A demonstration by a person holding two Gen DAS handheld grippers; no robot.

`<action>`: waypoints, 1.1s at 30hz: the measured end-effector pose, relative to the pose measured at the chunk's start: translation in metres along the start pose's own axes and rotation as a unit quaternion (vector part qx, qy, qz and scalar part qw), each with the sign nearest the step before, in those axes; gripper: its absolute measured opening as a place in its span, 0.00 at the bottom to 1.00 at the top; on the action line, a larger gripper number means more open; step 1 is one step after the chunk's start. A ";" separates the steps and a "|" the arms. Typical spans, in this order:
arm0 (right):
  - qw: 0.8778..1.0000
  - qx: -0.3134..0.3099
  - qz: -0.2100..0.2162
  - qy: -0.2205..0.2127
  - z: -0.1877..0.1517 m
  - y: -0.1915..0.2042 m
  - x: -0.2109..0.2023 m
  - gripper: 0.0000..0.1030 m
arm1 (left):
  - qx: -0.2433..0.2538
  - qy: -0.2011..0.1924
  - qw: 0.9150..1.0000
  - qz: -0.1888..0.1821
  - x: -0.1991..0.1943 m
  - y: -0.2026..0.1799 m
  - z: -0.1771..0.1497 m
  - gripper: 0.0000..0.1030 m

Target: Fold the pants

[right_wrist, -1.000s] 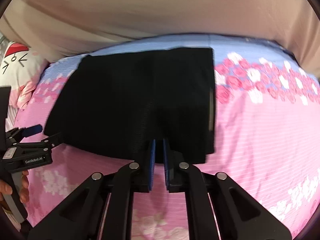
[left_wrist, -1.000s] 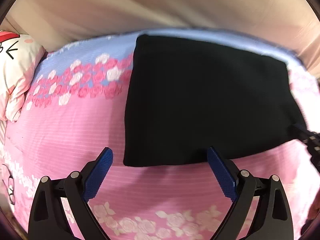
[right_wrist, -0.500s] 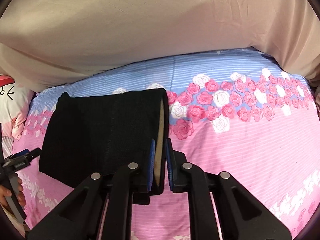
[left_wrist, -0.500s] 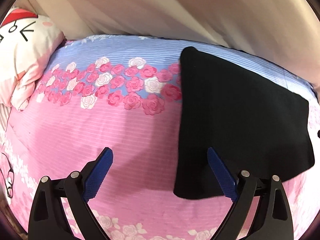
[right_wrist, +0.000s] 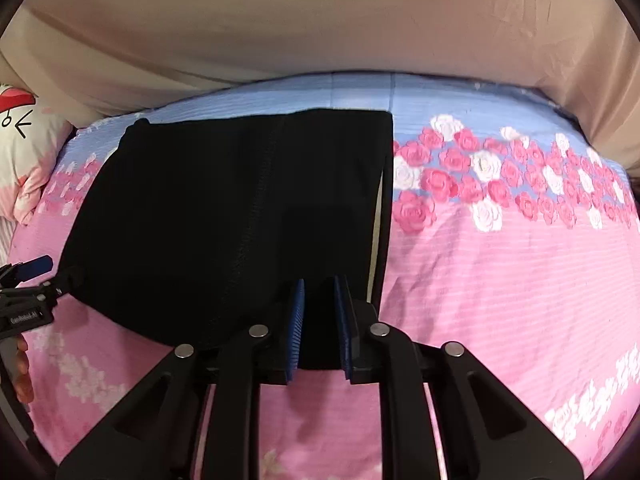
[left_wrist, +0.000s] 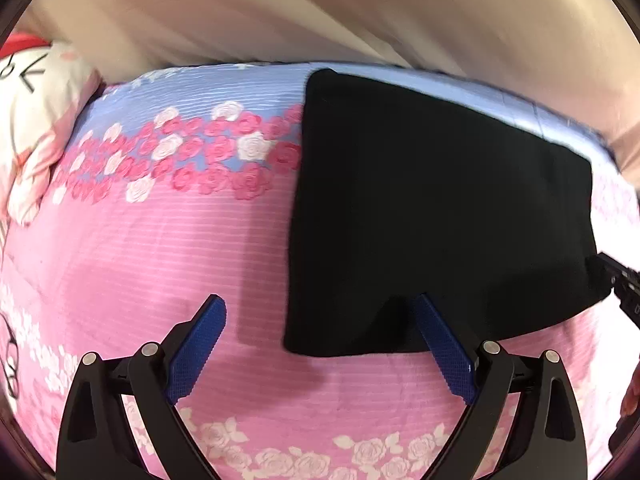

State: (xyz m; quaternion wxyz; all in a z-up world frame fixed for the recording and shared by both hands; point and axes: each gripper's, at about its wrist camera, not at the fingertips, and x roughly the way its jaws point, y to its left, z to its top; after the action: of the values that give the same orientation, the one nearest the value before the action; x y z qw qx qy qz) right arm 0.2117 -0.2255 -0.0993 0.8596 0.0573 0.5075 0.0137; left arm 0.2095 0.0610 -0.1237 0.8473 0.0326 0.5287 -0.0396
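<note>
toward the far edge of the bed (right_wrist: 500, 280) lie the folded black pants (left_wrist: 432, 208); my left gripper (left_wrist: 320, 320) jaws gape wide, holding nothing, my right gripper (right_wrist: 319, 300) jaws pinch their near hem.

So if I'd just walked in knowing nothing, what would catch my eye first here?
Probably the black pants, folded into a dark block on the pink rose-print bedspread. Next, the blue-padded right gripper, closed on the pants' near edge, while the left gripper hangs open at the other near corner. A cartoon pillow peeks in at far left.
</note>
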 end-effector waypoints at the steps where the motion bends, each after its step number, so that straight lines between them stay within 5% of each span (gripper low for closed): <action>1: 1.000 -0.001 -0.001 0.000 0.001 0.000 0.001 0.19 | 0.007 0.003 1.000 0.002 0.005 -0.003 0.000 0.91; 5: 0.999 0.033 0.003 -0.013 0.013 -0.009 -0.015 0.22 | 0.019 0.010 1.000 0.011 0.020 -0.007 -0.001 0.92; 8: 0.997 0.053 0.047 -0.025 0.036 -0.010 -0.020 0.22 | 0.012 -0.014 1.000 -0.008 0.001 -0.002 0.008 0.90; 10: 0.996 0.051 0.074 -0.019 0.055 -0.003 -0.006 0.22 | 0.018 -0.046 0.999 -0.003 -0.013 -0.005 0.022 0.90; 13: 0.998 0.024 0.056 0.005 0.075 0.002 0.030 0.19 | 0.029 -0.058 0.998 0.003 -0.007 -0.013 0.045 0.91; 15: 0.998 0.038 0.040 0.010 0.081 -0.016 0.048 0.18 | 0.040 -0.031 0.998 0.025 0.017 -0.018 0.060 0.91; 17: 0.992 0.098 0.081 0.011 0.085 -0.041 0.051 0.14 | 0.037 0.005 0.999 0.019 0.046 -0.013 0.068 0.95; 21: 0.994 0.089 0.052 -0.016 0.091 -0.037 0.025 0.16 | -0.028 0.020 0.997 -0.065 0.051 0.018 0.080 0.93; 24: 0.994 0.054 0.090 -0.012 0.104 -0.010 0.027 0.16 | -0.056 -0.019 0.996 -0.063 0.033 0.036 0.095 0.90; 29: 0.997 0.046 0.053 0.010 0.120 -0.015 0.067 0.15 | -0.043 -0.024 0.998 -0.046 0.050 0.030 0.139 0.91; 31: 0.996 0.079 0.051 0.002 0.118 -0.032 0.060 0.22 | -0.037 0.007 0.999 -0.015 0.077 0.028 0.148 0.94; 33: 0.994 0.102 0.031 -0.007 0.106 -0.047 0.037 0.28 | -0.051 0.030 0.998 -0.035 0.093 0.036 0.148 0.95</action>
State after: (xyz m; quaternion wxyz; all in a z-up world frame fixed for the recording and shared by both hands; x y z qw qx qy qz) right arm 0.3202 -0.2785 -0.0859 0.8518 0.1601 0.4987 -0.0115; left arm 0.3859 0.0789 -0.1423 0.8299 -0.0276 0.5558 -0.0414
